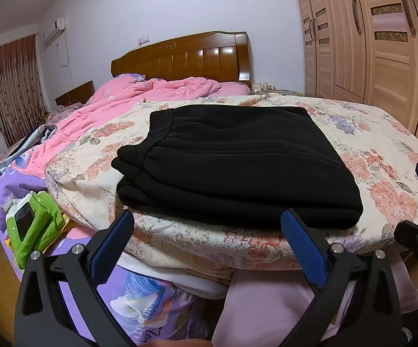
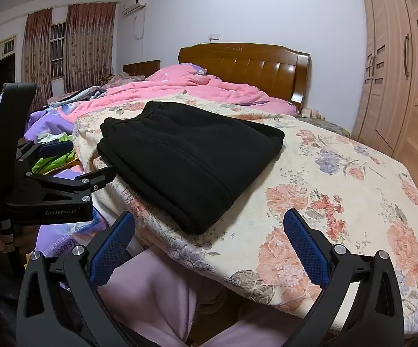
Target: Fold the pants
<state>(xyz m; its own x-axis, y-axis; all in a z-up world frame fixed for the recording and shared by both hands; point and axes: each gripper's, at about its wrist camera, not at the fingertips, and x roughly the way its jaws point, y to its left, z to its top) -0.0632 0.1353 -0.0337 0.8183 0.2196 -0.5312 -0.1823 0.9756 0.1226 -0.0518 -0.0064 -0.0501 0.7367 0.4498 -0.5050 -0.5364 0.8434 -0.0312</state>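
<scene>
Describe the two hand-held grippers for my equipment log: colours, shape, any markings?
Both match. The left hand-held gripper and the right hand-held gripper have black angular frames with triangular cut-outs, silver round bolts, and two fingers faced with textured blue pads. Seen from the right wrist view, the left one's body carries white "GenRobot.AI" lettering. No cables show.
</scene>
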